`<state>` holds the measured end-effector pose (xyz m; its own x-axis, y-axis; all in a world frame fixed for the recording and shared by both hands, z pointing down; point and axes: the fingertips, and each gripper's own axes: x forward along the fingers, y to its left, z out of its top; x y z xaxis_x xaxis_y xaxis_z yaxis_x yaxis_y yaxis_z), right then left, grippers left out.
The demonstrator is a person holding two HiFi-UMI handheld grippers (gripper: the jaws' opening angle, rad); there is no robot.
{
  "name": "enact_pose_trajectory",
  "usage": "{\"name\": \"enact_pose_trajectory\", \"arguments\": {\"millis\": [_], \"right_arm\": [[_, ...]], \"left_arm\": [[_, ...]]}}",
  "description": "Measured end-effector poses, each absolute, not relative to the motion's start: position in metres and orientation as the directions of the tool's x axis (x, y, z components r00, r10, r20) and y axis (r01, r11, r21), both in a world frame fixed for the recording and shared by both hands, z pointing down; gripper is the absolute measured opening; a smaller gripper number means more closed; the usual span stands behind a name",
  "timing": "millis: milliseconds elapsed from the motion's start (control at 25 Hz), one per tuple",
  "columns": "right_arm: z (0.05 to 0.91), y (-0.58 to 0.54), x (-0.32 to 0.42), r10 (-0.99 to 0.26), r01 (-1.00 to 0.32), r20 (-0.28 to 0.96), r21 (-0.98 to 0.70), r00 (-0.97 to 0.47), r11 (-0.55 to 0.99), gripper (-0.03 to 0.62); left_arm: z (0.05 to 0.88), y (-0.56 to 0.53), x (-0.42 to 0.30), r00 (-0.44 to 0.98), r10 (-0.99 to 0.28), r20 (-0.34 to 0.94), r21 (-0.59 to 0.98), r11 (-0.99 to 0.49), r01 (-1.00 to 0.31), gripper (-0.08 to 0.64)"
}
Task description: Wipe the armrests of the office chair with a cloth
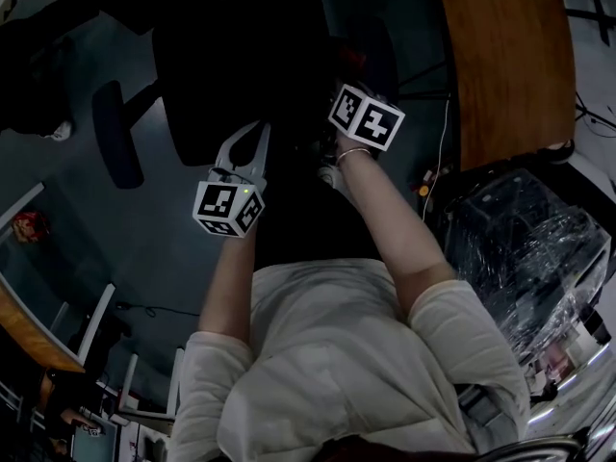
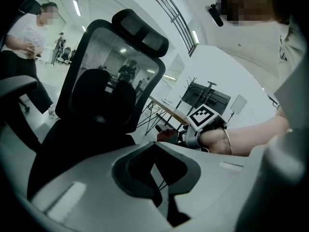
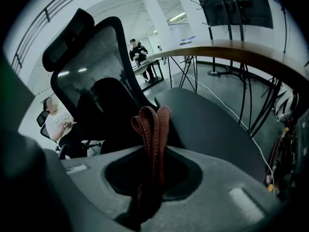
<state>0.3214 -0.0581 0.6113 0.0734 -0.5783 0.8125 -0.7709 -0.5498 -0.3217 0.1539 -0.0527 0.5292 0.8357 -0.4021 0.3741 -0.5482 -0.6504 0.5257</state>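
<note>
The black mesh office chair (image 2: 113,76) stands in front of me, with its headrest (image 2: 140,30) at the top. My right gripper (image 3: 153,178) is shut on a reddish-brown cloth (image 3: 152,124). The cloth's folded end sticks up just at the near edge of the chair's dark right armrest pad (image 3: 212,124). In the head view that gripper's marker cube (image 1: 366,118) sits over the chair's right side. The left armrest (image 1: 115,133) is apart, at the left. My left gripper (image 2: 159,175) is shut on nothing and points at the seat from the front, a little left of the right one.
A curved wooden desk (image 1: 505,56) runs along the right, with cables on the floor under it. A plastic-wrapped bundle (image 1: 525,239) lies at the right, close to me. A person in a white shirt (image 2: 24,37) stands beyond the chair's left side.
</note>
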Motion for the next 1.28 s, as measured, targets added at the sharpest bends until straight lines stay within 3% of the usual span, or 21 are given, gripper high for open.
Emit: {"name": "enact_pose_trajectory", "arguments": {"millis": [480,960,1080,1280], "right_arm": [[0.611,0.034,0.297,-0.565,-0.770,0.825,-0.357,0.005,-0.529,0.046],[0.596,0.123,0.338,-0.559,-0.780,0.829,-0.356,-0.010,-0.514,0.046],[0.574,0.128,0.348,-0.594,-0.831,0.804,-0.344,-0.020,-0.437,0.046],[0.545,0.098,0.366,-0.656,-0.961,0.753,-0.218,-0.055,-0.170,0.046]], "left_arm": [[0.529,0.024,0.162,0.824,-0.387,0.414,0.490,-0.668,-0.560,0.017],[0.515,0.077,0.194,0.790,-0.421,0.445,0.388,-0.705,-0.594,0.017],[0.509,0.085,0.211,0.794,-0.416,0.443,0.380,-0.715,-0.587,0.017],[0.504,0.080,0.241,0.806,-0.399,0.436,0.403,-0.715,-0.572,0.017]]}}
